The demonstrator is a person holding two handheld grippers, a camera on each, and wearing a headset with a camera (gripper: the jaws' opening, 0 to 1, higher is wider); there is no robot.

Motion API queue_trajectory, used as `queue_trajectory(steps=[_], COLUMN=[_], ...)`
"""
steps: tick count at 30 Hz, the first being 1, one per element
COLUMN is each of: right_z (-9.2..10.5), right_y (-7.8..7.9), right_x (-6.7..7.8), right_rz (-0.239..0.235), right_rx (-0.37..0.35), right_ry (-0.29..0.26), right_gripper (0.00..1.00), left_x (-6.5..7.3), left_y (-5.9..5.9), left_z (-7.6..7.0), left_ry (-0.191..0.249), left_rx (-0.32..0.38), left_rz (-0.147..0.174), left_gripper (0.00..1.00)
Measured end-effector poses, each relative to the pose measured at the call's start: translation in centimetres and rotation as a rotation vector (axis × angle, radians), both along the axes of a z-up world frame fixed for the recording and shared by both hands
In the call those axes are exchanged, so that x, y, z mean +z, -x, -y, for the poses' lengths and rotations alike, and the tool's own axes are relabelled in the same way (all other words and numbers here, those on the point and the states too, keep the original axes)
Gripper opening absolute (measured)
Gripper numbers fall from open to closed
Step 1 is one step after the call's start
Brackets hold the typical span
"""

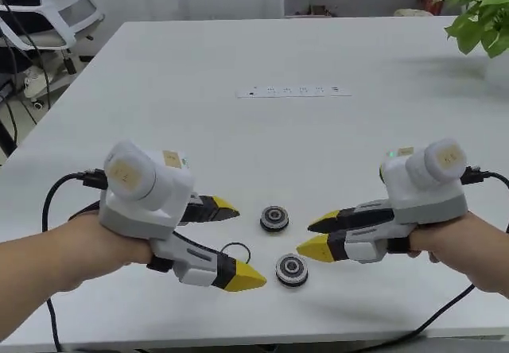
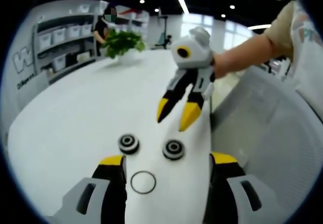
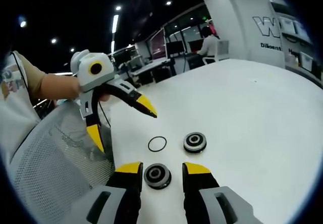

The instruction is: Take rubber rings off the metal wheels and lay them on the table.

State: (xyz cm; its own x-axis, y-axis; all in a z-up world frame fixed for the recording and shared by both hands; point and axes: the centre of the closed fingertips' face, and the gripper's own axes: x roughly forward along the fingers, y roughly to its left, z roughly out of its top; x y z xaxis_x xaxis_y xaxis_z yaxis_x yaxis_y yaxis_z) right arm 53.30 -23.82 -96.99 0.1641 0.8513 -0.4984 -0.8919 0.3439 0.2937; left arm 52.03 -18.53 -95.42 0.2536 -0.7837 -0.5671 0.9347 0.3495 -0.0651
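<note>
We find the left claw [image 1: 237, 243] spread wide, the right claw [image 1: 308, 237] spread less — both empty. One rubber ring [image 1: 236, 251] lies loose near the table's [image 1: 238, 130] front edge, beside the farther wheel [image 1: 274, 218] and the nearer wheel [image 1: 292, 269].

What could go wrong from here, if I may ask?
One wheel sits flat between the open fingers of the right gripper; a shallow pinch might skid it across the smooth table. The loose ring lies between the open fingers of the left gripper, so closing them could drag it.
</note>
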Motion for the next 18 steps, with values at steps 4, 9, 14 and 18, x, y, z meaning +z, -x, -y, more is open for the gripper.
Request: queue_trajectory(steps=[4, 9, 14, 18], right_z=[0.1, 0.4, 0.8, 1.0], right_y=[0.8, 1.1, 1.1, 1.1], right_x=[-0.6, -1.7, -2.3, -2.8], right_rz=[0.013, 0.02, 0.019, 0.026], right_rx=[0.023, 0.039, 0.045, 0.057], right_ry=[0.019, 0.04, 0.047, 0.059], right_gripper=[0.29, 0.29, 0.28, 0.27], left_x=[-0.2, -0.8, -1.3, -1.6], left_y=[-0.2, 0.0, 0.1, 0.1], left_z=[0.9, 2.1, 2.8, 3.1], left_ry=[0.005, -0.003, -0.01, -0.014], left_rx=[-0.012, -0.035, -0.049, -0.057], left_rz=[-0.003, -0.012, -0.019, -0.023], left_gripper=[0.64, 0.63, 0.59, 0.55])
